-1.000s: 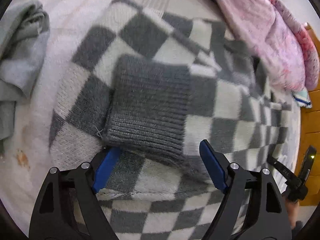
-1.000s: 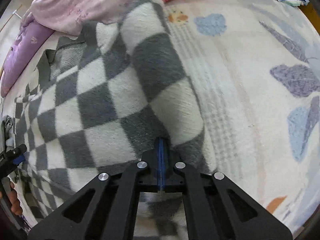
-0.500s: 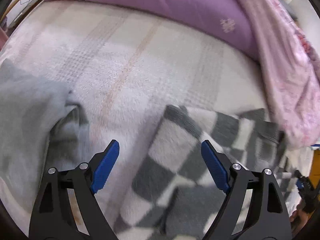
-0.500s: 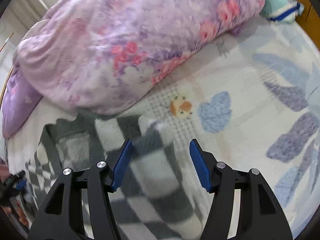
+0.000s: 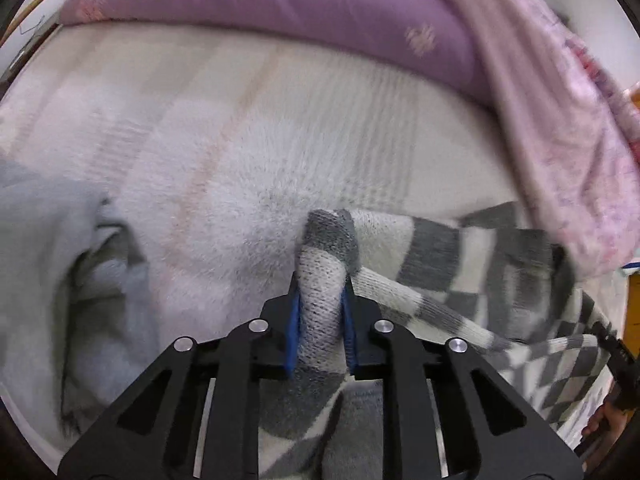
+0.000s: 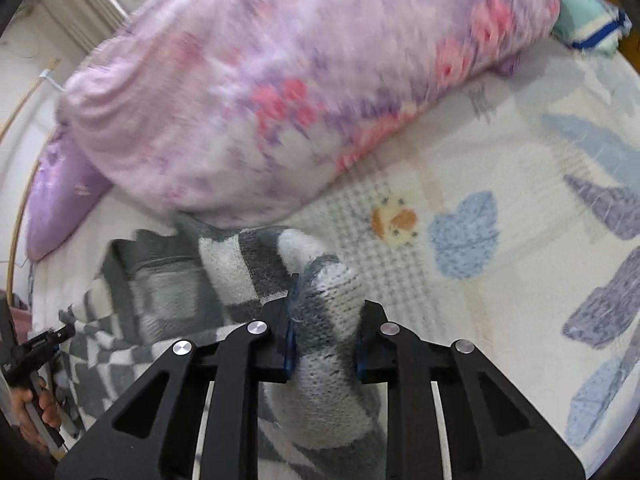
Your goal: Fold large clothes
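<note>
A grey-and-white checked knit sweater (image 5: 460, 248) lies on the bed. In the left wrist view my left gripper (image 5: 320, 320) is shut on a bunched corner of it, the fabric pinched between the blue pads. In the right wrist view my right gripper (image 6: 324, 328) is shut on another bunched corner of the same sweater (image 6: 240, 264). The cloth stretches between the two grippers. Each view shows the other gripper at its edge.
A pink floral quilt (image 6: 300, 80) and a purple pillow (image 5: 280, 12) lie along the far side of the bed. A pale grey garment (image 5: 52, 248) lies at the left. The bed sheet (image 6: 520, 184) has blue leaf prints.
Both grippers were open over the sweater's far edge half a second ago. Now both have shut on its corners. One second ago the right gripper was shut lower on the sweater.
</note>
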